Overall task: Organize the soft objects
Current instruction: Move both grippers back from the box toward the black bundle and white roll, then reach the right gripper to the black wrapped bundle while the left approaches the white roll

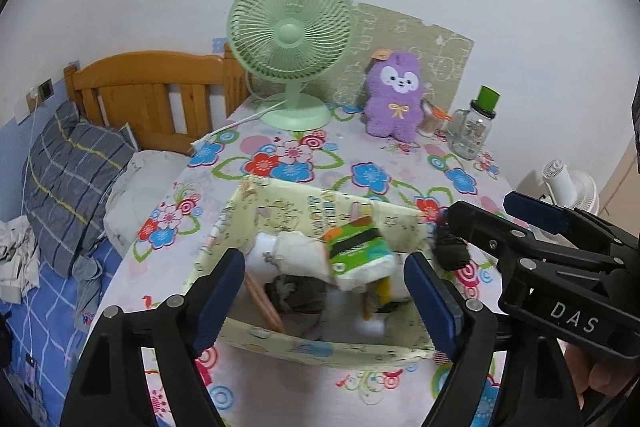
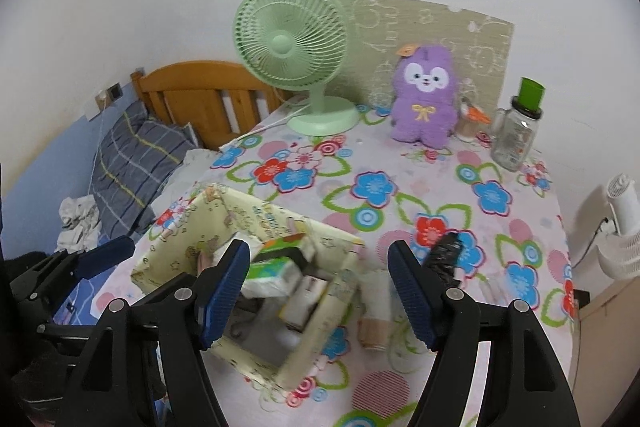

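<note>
A wooden bed [image 1: 160, 95] with a blue checked sheet and a grey plaid pillow [image 1: 74, 171] stands along the wall, and hard against it is a table under a flowered cloth [image 2: 376, 187]. At the back of the table a mint-green fan [image 1: 290, 43] stands upright, a beige patterned board [image 2: 432, 39] leans on the wall behind it, and a purple plush toy [image 2: 424, 95] sits in front of that board. Just to the plush's right is a clear glass jar with a green top [image 2: 520, 127]. Off the table's right edge a white fan [image 2: 622, 227] stands lower down.

Near the front of the table sits an open pale-yellow fabric box [image 1: 320, 267]. Inside it lie a green-and-white tissue pack [image 1: 356, 251], tilted on top of white soft things, with something dark grey underneath that I can't make out.

The left gripper [image 1: 324, 299] hangs over the box with its blue-padded jaws spread wide, nothing pressed between them. The right gripper [image 2: 320, 291] is beside it over the box's right wall, jaws also apart and gripping nothing. Just outside the box on the right lies a small black fuzzy object [image 2: 444, 255] on the cloth, and a pale blurred roll-like thing [image 2: 376, 311] lies close to the box wall
</note>
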Motion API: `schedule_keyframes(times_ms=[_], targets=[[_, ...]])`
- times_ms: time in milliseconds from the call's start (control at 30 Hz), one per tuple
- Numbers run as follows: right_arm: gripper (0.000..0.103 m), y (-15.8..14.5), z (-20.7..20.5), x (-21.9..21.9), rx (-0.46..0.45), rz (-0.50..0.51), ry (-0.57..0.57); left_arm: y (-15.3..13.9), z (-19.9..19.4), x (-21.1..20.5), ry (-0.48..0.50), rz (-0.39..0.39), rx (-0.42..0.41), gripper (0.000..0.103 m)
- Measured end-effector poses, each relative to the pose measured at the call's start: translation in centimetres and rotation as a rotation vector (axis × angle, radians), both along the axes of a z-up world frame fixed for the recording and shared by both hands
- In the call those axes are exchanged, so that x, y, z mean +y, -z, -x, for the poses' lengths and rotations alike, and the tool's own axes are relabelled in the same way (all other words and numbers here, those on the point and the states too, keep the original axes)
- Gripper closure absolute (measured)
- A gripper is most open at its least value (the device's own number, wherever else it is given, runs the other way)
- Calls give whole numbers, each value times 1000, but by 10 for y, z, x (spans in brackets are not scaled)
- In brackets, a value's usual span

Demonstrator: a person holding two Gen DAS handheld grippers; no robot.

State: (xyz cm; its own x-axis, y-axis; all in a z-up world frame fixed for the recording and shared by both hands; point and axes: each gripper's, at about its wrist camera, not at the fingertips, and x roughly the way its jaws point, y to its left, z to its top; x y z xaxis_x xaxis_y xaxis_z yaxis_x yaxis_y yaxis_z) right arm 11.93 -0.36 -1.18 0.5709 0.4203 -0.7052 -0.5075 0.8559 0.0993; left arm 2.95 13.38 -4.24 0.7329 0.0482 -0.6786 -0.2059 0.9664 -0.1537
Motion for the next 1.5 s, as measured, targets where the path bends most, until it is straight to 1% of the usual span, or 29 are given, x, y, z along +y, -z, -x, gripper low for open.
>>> schedule_keyframes(times_ms=[200, 467, 800, 1067, 1500], targets=[[28, -1, 0, -33, -4, -15, 47, -4, -4, -27, 38, -20, -1, 16], [27, -2, 1, -78, -7, -36, 112, -9, -12, -71, 114, -30, 2, 14], [27, 12, -6, -133, 20, -51, 204, -1, -32, -119, 193, -37, 33, 13], [27, 32, -19, -150, 58, -50, 224, 16, -51, -149, 237, -48, 78, 13], [27, 67, -47, -175, 131, -49, 271, 43, -81, -166, 264, -39, 146, 13]])
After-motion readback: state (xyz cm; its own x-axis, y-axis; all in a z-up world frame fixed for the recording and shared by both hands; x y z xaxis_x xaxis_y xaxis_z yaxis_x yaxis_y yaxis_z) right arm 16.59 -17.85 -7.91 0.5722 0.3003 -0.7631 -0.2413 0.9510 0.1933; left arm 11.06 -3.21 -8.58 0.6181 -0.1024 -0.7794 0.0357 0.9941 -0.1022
